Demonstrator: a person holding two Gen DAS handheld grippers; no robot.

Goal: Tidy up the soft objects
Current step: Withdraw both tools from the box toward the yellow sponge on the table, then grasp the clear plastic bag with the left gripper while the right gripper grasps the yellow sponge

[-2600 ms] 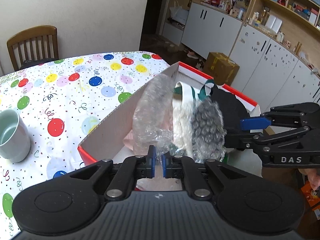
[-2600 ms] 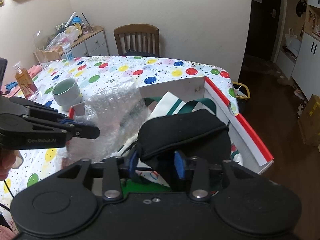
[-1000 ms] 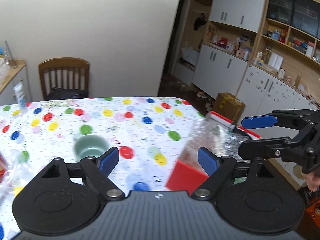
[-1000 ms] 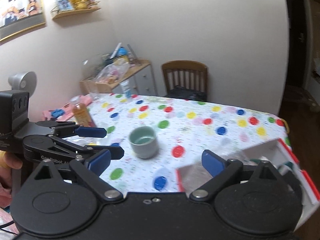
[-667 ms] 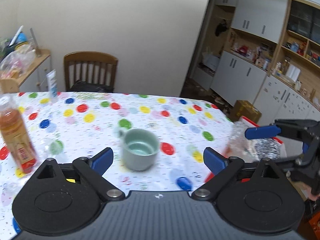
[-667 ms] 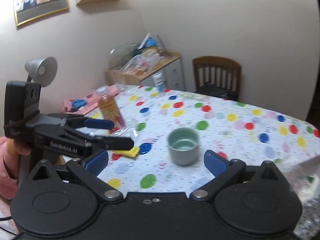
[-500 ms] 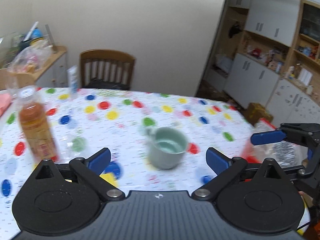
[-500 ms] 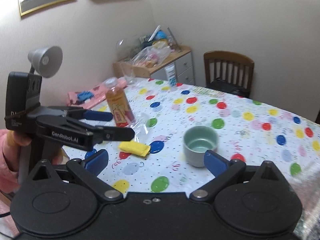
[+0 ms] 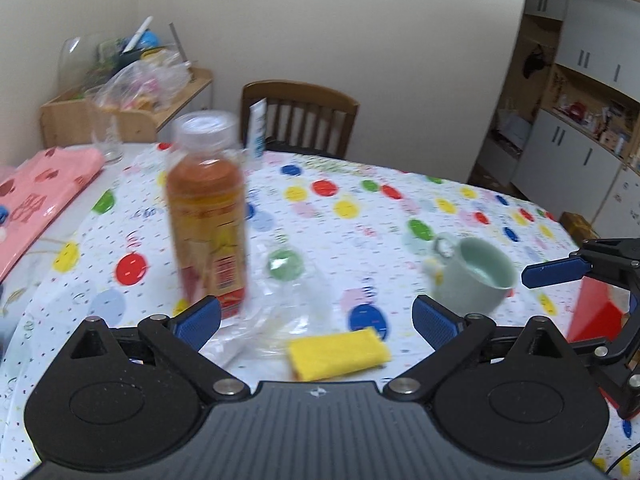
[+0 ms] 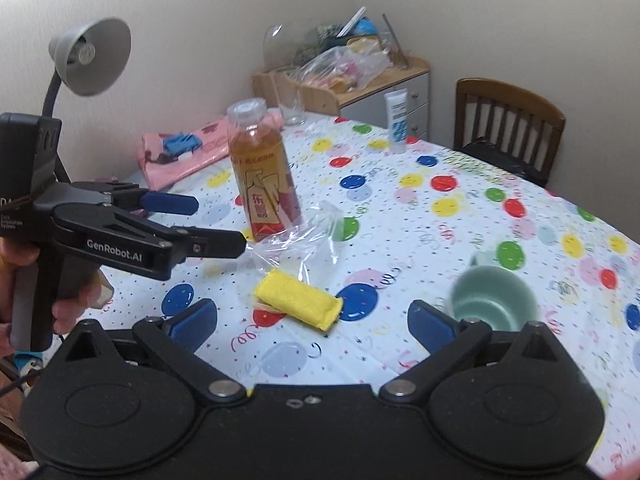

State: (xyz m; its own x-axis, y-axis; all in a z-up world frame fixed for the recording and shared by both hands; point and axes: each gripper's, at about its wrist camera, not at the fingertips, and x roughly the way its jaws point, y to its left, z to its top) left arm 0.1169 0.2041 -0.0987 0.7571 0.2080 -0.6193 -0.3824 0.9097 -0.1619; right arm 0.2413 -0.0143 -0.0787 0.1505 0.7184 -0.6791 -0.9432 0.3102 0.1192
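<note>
Left wrist view: my left gripper (image 9: 316, 318) is hovering with fingers spread wide and empty; the yellow sponge (image 9: 338, 354) is lying on the counter (image 9: 400, 216) between them, beside a clear plastic bag (image 9: 272, 320). A tea bottle (image 9: 206, 216) is crowding the left, a green cup (image 9: 472, 278) the right, with a red box corner (image 9: 592, 316) showing only here.

Right wrist view: my right gripper (image 10: 312, 324) is also standing spread, holding nothing, the sponge (image 10: 298, 298) just ahead. Only here a hand (image 10: 76, 300) and a grey lamp (image 10: 94, 56) are showing.
</note>
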